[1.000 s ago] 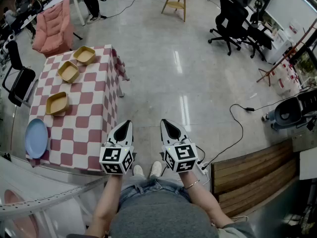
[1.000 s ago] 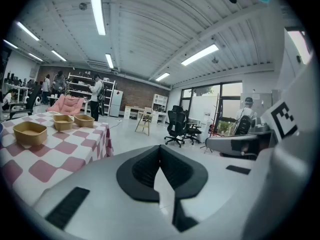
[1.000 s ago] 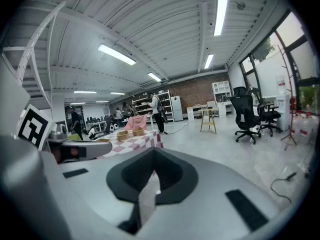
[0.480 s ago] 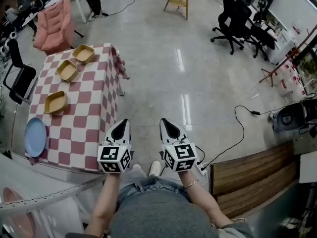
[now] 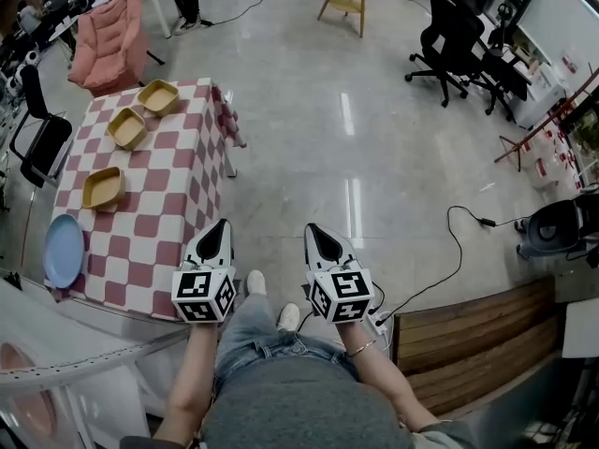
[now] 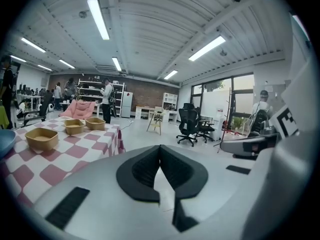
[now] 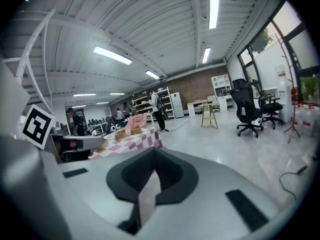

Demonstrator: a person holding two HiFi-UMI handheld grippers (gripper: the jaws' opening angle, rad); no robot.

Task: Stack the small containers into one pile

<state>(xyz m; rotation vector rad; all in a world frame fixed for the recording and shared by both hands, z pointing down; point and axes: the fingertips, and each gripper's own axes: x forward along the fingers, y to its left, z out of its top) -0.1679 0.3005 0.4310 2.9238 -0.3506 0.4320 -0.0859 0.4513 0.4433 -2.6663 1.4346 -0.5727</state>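
Glossy floor [image 5: 374,157]; cloth tablecloth [image 5: 178,185]; matt tan containers [image 5: 103,188].

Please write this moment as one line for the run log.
phase: before first pick | left gripper: shut, empty | right gripper: shut, empty | containers: three, apart on checkered table, none stacked

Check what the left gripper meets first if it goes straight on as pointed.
Nothing near. The left gripper, jaws shut, aims just right of the checkered table, over open floor toward a distant wooden stool. Tilted slightly down, it would probably meet the floor first; depth is unclear.
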